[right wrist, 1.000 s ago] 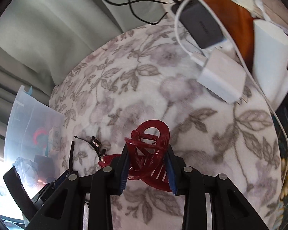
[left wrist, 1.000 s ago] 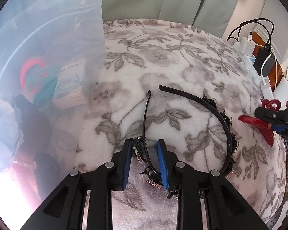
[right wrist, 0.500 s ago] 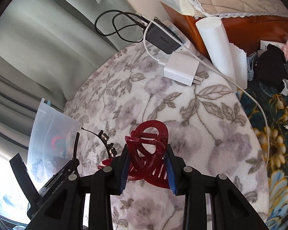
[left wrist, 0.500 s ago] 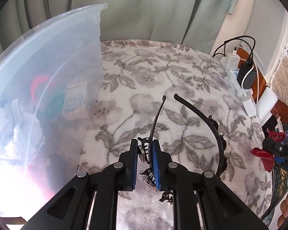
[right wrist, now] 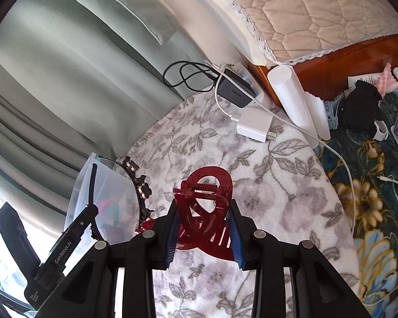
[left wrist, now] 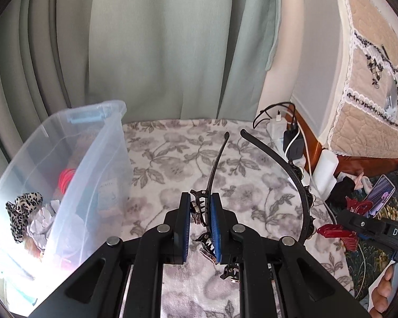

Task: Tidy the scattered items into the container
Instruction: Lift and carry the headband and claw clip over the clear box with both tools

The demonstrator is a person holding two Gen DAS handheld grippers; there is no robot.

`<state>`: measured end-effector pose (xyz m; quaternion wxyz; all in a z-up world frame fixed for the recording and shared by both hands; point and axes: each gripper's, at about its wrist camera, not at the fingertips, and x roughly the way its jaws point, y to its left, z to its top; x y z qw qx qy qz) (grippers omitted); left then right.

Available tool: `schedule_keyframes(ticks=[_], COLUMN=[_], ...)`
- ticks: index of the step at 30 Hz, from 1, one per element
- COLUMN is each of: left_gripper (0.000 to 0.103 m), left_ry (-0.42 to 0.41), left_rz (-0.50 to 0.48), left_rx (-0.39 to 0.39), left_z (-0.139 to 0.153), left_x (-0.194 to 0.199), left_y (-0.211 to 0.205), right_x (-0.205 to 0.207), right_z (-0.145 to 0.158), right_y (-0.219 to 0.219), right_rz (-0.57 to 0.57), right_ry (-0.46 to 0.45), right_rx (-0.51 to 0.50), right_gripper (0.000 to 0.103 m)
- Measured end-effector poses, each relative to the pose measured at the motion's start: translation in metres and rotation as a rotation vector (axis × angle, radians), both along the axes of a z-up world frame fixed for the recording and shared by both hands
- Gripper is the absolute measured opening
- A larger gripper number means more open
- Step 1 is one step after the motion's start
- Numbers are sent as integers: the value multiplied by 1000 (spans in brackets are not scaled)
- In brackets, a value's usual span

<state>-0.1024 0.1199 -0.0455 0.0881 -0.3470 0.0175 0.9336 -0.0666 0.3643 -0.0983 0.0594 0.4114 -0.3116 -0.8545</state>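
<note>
Both tools loaded, bound for the box

The left tool [left wrist: 200,216] is clamped narrowly on a black headband [left wrist: 291,169], held clear above the flowered blanket [left wrist: 172,159]; the right tool [right wrist: 203,221] is closed on a red hair claw [right wrist: 205,193], also off the blanket. The clear plastic box [left wrist: 98,159] stands at the blanket's left edge, already holding a leopard scrunchie [left wrist: 21,212] and other bits. The carry looks under way; next, each tool needs to cross the box rim before letting go.
</note>
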Motion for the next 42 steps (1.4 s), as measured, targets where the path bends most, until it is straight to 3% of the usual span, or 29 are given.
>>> schedule_keyframes(ticks=[9, 18, 28, 42], left_gripper=[15, 15, 15, 15], left_ry=[131, 251, 292, 223], left_rz=[70, 200, 352, 468], left_rx=[93, 172, 234, 309], left_z=[52, 87, 80, 42], left_x=[22, 45, 58, 45], left_y=[-44, -115, -191, -258], right_x=[16, 15, 6, -21], right_z=[38, 83, 99, 98], right_y=[-16, -71, -133, -232], right_rz=[22, 125, 233, 426], right_ry=[87, 179, 192, 183], right_rx=[14, 73, 141, 220], right_gripper=[36, 36, 36, 36])
